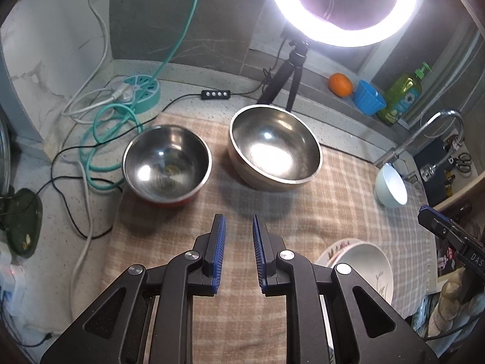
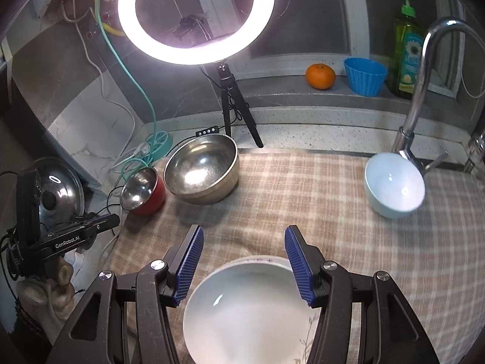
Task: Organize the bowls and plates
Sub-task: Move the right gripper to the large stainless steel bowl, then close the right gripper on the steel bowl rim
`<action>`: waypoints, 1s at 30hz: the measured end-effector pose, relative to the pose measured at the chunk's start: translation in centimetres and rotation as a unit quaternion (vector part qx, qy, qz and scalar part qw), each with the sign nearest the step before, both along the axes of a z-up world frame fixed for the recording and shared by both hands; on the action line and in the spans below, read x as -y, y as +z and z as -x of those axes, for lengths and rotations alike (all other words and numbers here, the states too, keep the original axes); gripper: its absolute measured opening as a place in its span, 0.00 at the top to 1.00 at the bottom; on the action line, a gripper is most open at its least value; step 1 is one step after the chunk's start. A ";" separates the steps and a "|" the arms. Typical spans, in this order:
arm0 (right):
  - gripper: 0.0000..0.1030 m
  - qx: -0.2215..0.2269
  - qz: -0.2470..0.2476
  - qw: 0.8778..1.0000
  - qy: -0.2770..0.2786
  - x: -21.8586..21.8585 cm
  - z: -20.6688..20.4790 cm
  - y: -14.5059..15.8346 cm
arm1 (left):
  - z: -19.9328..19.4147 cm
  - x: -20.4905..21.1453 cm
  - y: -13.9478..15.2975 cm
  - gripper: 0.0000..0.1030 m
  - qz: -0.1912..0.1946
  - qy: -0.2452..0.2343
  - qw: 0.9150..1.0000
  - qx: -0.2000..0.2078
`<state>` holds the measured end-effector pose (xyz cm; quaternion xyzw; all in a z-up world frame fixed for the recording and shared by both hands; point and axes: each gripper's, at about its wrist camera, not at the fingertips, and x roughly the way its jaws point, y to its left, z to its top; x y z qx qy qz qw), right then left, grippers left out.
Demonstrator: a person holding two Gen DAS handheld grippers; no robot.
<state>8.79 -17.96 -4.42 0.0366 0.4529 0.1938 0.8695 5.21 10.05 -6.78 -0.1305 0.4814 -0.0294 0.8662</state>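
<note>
white bowl (image 2: 251, 309) upright, mouth up | bottom centre, below right gripper (image 2: 244, 261), jaws apart, empty | left gripper (image 1: 239, 254) narrowly open, empty

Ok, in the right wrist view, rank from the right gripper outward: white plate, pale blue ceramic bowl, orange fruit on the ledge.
1. White plate, directly under the open right gripper.
2. Pale blue ceramic bowl, ahead right, by the tap.
3. Orange fruit, far back on the ledge.
</note>
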 end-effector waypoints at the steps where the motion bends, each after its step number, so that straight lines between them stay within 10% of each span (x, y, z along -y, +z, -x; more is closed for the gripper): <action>1: 0.50 -0.001 -0.004 1.000 -0.003 -0.2 -0.6 0.1 | -0.6 -0.3 0.0 0.84 0.001 0.003 1.000 0.000; 30: 0.71 -0.136 -0.066 0.988 -0.015 -5.0 -14.9 -7.8 | -13.8 -2.0 -4.8 0.84 0.037 -0.001 0.997 -0.069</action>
